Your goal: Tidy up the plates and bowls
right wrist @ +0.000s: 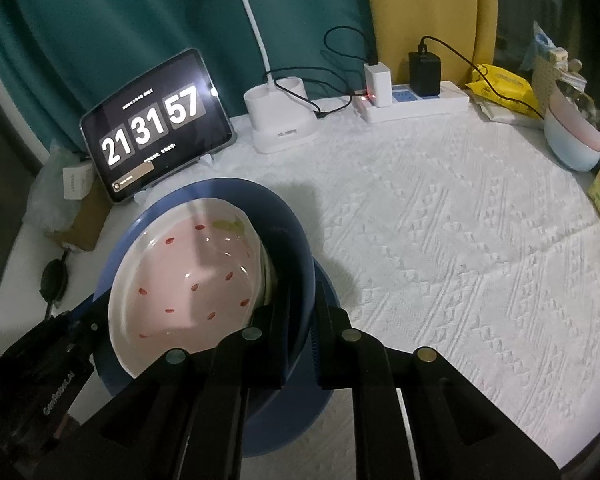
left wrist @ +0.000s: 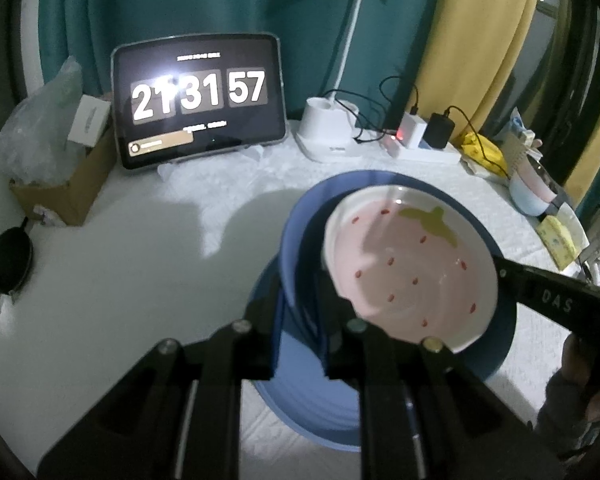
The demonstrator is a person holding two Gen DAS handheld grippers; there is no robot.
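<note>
**Both grippers clamp opposite sides of the blue bowl's rim**

A deep, dark-blue bowl (left wrist: 300, 240) sits near the front of the round table, on its white quilted cloth (right wrist: 460, 260). Nested inside it is a glossy white ceramic bowl with a pink strawberry pattern and red seed marks (left wrist: 412, 276), tilted so its face leans toward the left wrist camera. Under the blue bowl lies a flat blue plate (left wrist: 320, 404), its rim showing toward the camera.

The left gripper (left wrist: 300, 340) has its jaws narrowed right down on the blue bowl's near wall, one finger inside and one outside. The right gripper (right wrist: 298, 332) grips the opposite side of the same rim in the same way, its jaws also pinched tight on the wall. In the left wrist view the right gripper's black finger reaches in from the right, past the strawberry bowl's edge.

The relation that matters is that the two grips stand roughly across the bowl from each other, with the strawberry bowl's weight between them and leaning to one side. Neither hand is clearly nearer; the load looks shared. Any lift or shift probably needs both hands moving together and level, or the tilted inner bowl could slide.

Well apart, at the table's far right edge, pale blue and pink bowls (right wrist: 572, 144) sit stacked.
</note>
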